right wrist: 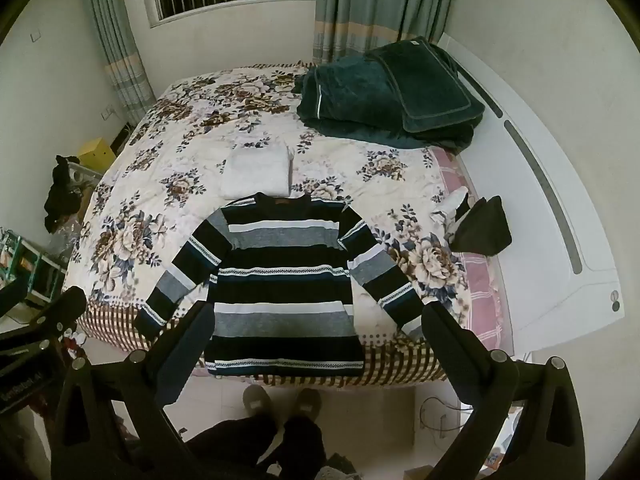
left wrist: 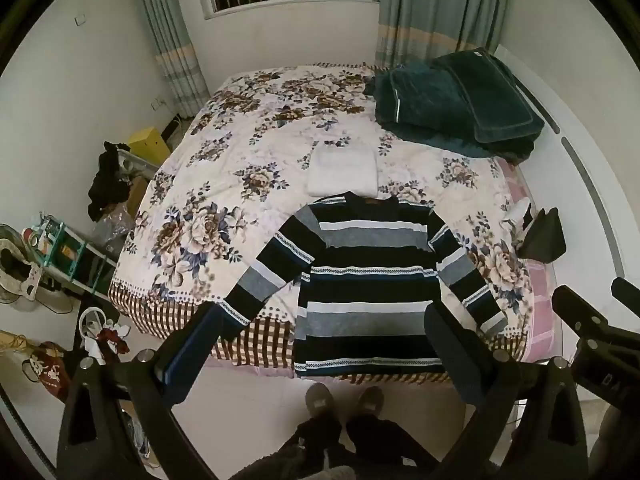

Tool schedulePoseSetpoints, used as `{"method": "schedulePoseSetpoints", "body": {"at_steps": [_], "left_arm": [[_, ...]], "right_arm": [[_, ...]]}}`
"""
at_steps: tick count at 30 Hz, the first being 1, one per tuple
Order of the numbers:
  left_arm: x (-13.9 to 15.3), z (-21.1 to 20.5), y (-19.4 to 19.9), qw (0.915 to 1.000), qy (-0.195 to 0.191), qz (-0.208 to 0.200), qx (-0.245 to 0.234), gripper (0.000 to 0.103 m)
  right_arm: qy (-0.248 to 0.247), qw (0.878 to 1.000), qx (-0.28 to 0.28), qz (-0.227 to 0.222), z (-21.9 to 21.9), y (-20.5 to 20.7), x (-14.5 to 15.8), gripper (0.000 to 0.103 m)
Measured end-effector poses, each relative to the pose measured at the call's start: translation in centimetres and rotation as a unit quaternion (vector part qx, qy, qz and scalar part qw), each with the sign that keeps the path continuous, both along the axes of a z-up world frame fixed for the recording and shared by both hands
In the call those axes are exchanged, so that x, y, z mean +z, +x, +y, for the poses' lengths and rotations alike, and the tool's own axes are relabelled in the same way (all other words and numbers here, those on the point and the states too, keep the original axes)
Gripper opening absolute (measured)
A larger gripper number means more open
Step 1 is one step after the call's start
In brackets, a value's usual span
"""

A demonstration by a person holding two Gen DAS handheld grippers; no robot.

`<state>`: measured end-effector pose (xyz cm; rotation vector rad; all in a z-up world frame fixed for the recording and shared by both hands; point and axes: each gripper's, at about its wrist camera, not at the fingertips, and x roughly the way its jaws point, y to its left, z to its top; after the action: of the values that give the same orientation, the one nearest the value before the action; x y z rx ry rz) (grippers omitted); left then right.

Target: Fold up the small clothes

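A striped sweater (left wrist: 368, 276) in black, grey and white lies flat, face up, at the near edge of the bed, sleeves spread out to both sides; it also shows in the right wrist view (right wrist: 280, 280). A folded white garment (left wrist: 343, 172) lies just beyond its collar, also seen in the right wrist view (right wrist: 258, 174). My left gripper (left wrist: 320, 332) is open and empty, held above the sweater's hem. My right gripper (right wrist: 316, 328) is open and empty, also above the hem. Neither touches the cloth.
The bed has a floral quilt (left wrist: 240, 168). A dark green folded blanket (left wrist: 452, 100) lies at the far right. A black item (left wrist: 542, 236) with a white cloth sits at the bed's right edge. Cluttered shelves (left wrist: 60, 252) stand left. The person's feet (left wrist: 344, 400) are below.
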<state>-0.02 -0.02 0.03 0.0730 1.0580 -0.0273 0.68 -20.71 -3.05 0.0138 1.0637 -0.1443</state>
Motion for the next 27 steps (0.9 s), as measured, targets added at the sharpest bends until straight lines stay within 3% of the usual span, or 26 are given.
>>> {"method": "schedulePoseSetpoints", "body": {"at_steps": [27], "left_arm": [[0.12, -0.07, 0.25, 0.9999, -0.013, 0.001, 0.001, 0.103]], "right_arm": [[-0.001, 1.000, 0.004, -0.005, 0.66, -0.64, 0.48, 0.103]]}}
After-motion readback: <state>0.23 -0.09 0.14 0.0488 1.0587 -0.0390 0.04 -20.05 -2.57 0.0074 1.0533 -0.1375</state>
